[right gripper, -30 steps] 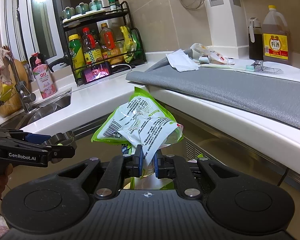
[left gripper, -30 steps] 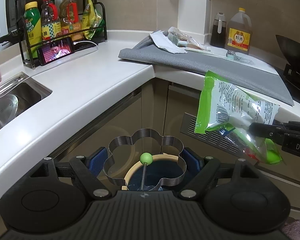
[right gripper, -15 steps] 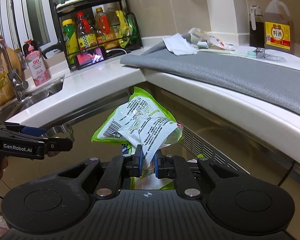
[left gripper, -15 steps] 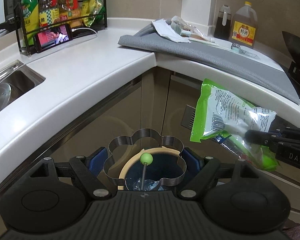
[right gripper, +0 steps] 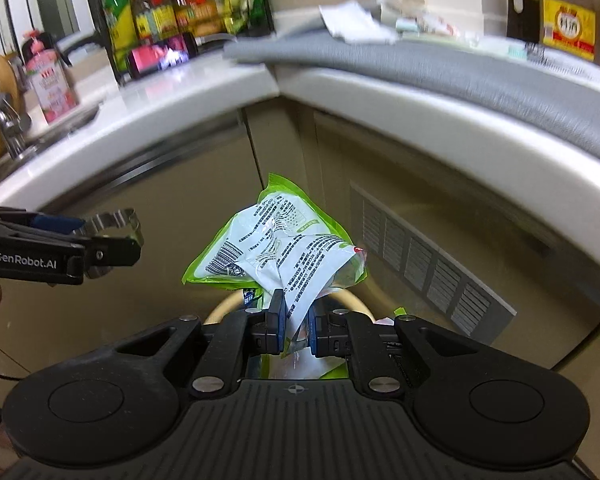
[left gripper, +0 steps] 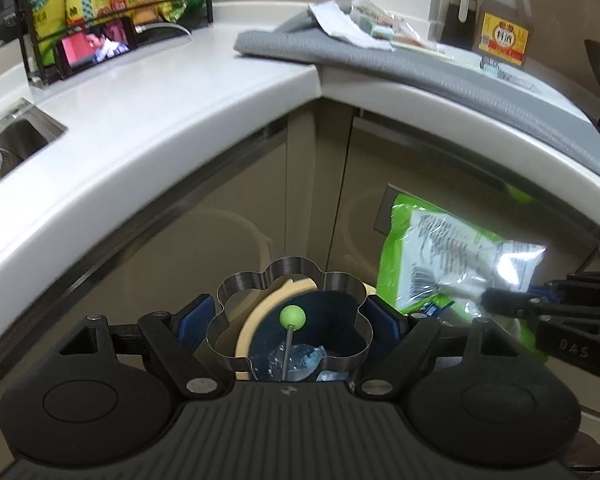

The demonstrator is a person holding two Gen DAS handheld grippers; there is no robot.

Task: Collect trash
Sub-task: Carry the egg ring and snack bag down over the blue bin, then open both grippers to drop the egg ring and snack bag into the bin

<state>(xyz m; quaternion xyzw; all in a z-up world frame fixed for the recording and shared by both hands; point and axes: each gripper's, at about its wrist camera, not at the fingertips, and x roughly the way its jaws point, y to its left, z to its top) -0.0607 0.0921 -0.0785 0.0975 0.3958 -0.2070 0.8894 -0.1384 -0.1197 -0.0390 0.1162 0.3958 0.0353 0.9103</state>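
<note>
Green wrapper (right gripper: pixel 276 248) pinched in right claw (right gripper: pixel 296 328), lower centre of right view, tilted downward over bin rim (right gripper: pixel 352 300). Left claw (left gripper: pixel 288 320) angled down, clamping flower-shaped metal ring (left gripper: pixel 288 312) above dark bin (left gripper: pixel 332 320), below table (left gripper: pixel 180 120) edge.

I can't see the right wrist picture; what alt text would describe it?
A right gripper pinches a crumpled green-and-white wrapper above a cream bin rim, below a curved white counter. At left, the left gripper holds a flower-shaped metal ring.
</note>
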